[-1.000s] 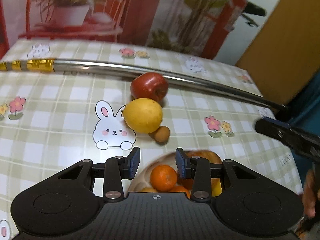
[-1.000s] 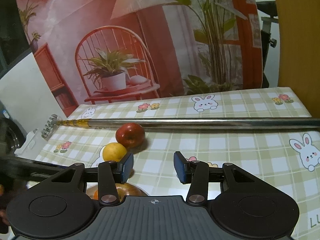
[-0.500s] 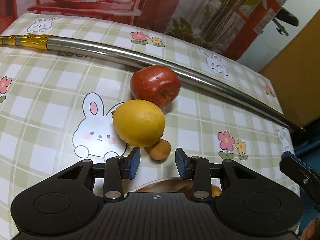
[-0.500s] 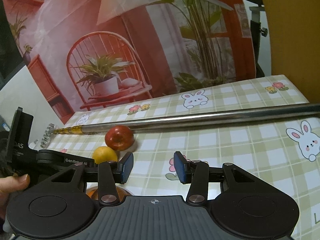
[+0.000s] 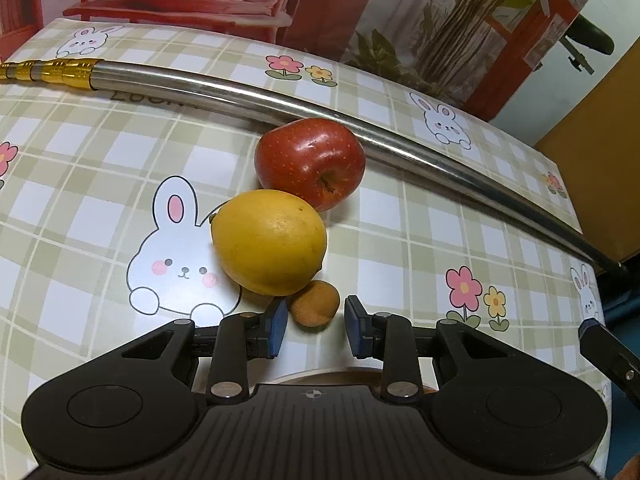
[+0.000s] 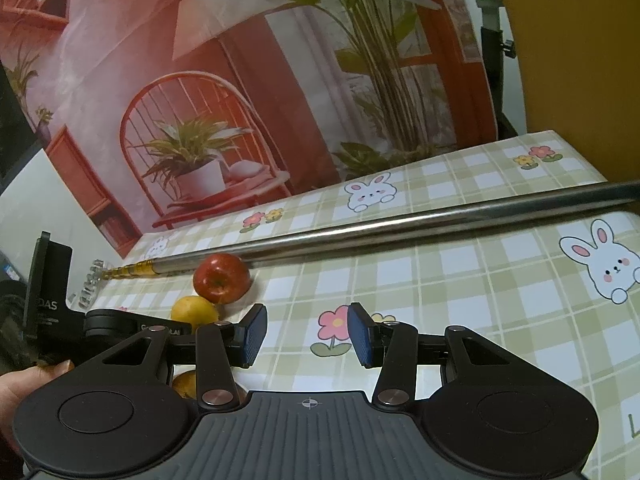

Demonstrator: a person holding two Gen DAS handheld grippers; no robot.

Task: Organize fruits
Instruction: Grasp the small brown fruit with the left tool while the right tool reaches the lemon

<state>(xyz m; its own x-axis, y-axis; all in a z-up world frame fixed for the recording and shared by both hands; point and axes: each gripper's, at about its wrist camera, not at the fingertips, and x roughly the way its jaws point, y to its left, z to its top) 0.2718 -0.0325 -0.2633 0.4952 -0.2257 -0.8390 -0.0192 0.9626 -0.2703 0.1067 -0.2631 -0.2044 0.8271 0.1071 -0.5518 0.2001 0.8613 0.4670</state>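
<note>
Checked tablecloth (image 5: 80, 168), frame centre: apple (image 5: 310, 162), lemon (image 5: 269, 242), small brown fruit (image 5: 314, 303) lay loose. Bowl (image 5: 320, 376) bottom edge, contents hidden. Left gripper (image 5: 315, 326) and right gripper (image 6: 307, 334) spread, empty.

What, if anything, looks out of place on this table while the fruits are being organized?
A long steel pole with a gold end lies across the tablecloth right behind the red apple. It looks odd among fruit. The lemon and small brown fruit look undamaged, and nothing is spilled.
</note>
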